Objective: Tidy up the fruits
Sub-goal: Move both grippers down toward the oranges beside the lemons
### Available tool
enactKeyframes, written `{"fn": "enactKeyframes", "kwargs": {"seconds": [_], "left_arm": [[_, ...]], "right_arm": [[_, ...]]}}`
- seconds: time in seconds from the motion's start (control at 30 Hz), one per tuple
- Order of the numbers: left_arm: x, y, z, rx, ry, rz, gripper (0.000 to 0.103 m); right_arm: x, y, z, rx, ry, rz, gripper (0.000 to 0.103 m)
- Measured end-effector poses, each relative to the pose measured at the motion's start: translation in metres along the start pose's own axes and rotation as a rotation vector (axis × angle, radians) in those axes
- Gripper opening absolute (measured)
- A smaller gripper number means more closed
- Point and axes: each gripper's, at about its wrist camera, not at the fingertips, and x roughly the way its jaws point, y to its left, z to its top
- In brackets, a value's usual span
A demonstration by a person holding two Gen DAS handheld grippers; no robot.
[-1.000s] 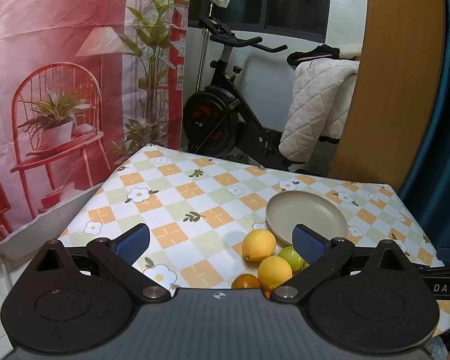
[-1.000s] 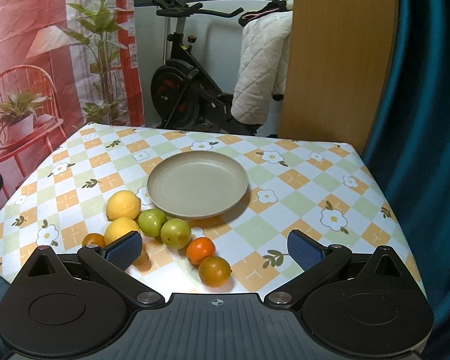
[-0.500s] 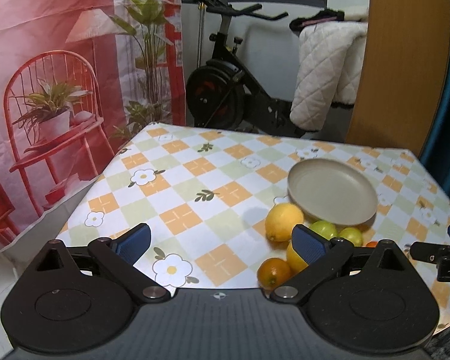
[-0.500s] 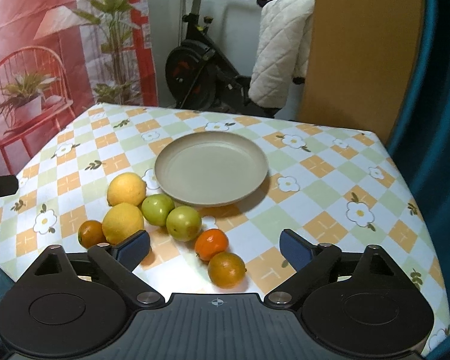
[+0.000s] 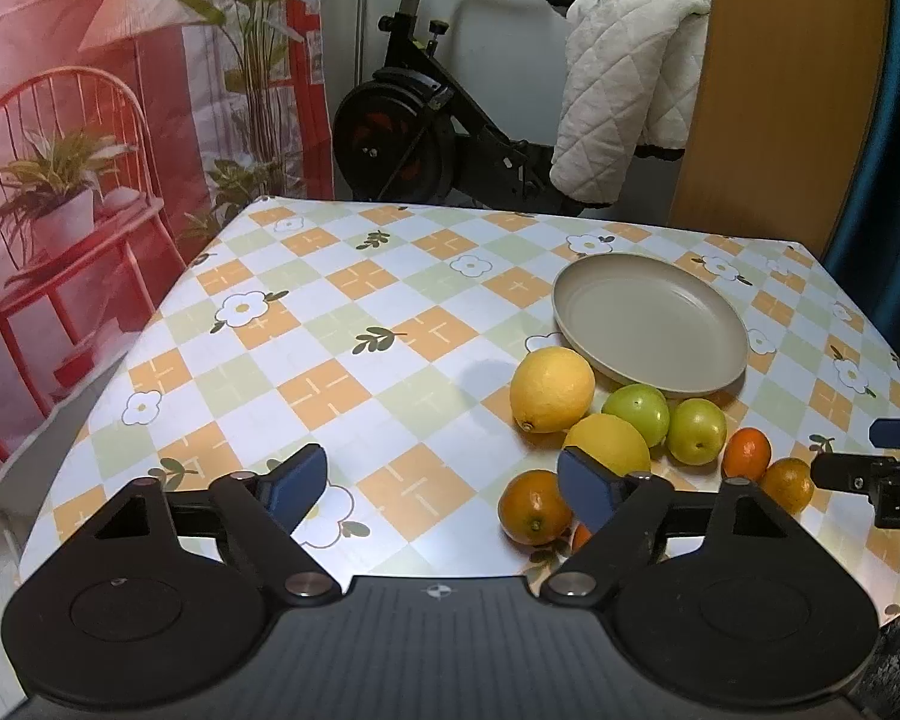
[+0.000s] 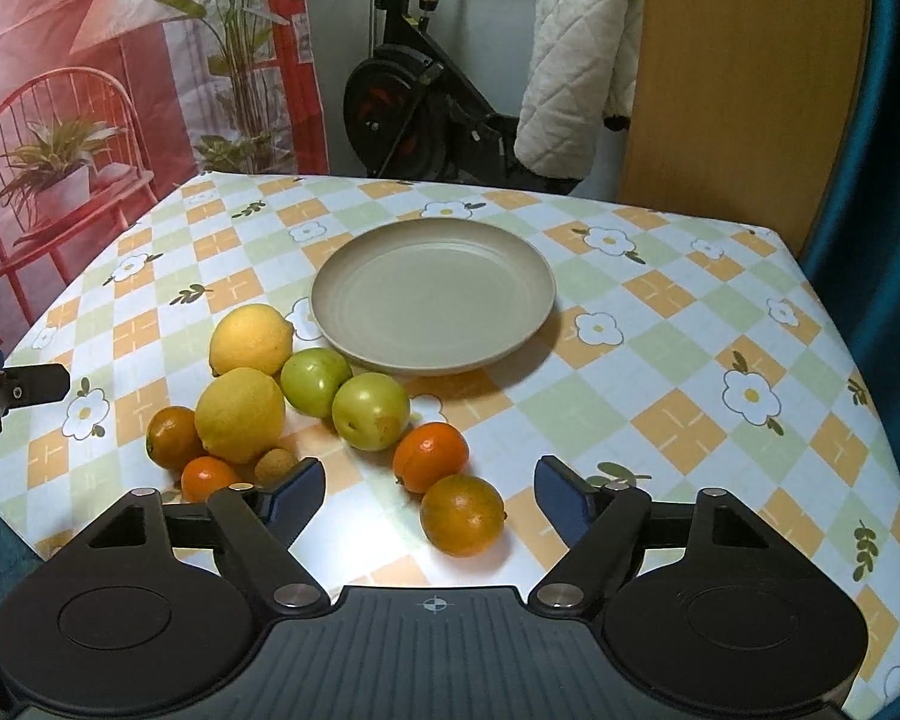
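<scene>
An empty beige plate sits on the checked tablecloth. In front of it lie two lemons, two green fruits, several oranges and a small brown fruit. My left gripper hovers over bare cloth left of the pile with its jaws closing; one orange lies beside its right finger, untouched. My right gripper is low over the near side of the pile, jaws closing, with an orange between the fingers and apart from both pads.
The table's edges fall off on the left, right and far sides. Behind it stand an exercise bike with a white quilt, a wooden panel, a teal curtain and a red printed backdrop. Each gripper's finger shows at the other view's edge.
Both grippers have come down and closer to the fruit, which looks larger now. Both pairs of fingers have drawn nearer together. No fruit has moved.
</scene>
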Motion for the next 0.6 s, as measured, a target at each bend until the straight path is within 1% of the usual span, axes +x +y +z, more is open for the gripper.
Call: {"fn": "enactKeyframes", "kwargs": {"seconds": [0.13,0.33,0.47,0.6], "left_arm": [[0.002,0.009,0.013,-0.03,-0.016,-0.032,0.079],[0.007,0.008,0.038,0.007,-0.034,-0.023,0.071],[0.002,0.008,0.056,0.034,-0.066,-0.002,0.071],[0.003,0.007,0.061,0.008,-0.069,-0.005,0.071]], "right_arm": [[-0.001,-0.003,0.009,-0.026,-0.015,0.002,0.069],[-0.005,-0.012,0.034,-0.055,-0.065,0.045,0.064],[-0.006,-0.022,0.055,-0.049,-0.113,0.044,0.062],[-0.001,-0.031,0.066,-0.024,-0.127,0.043,0.062]]}}
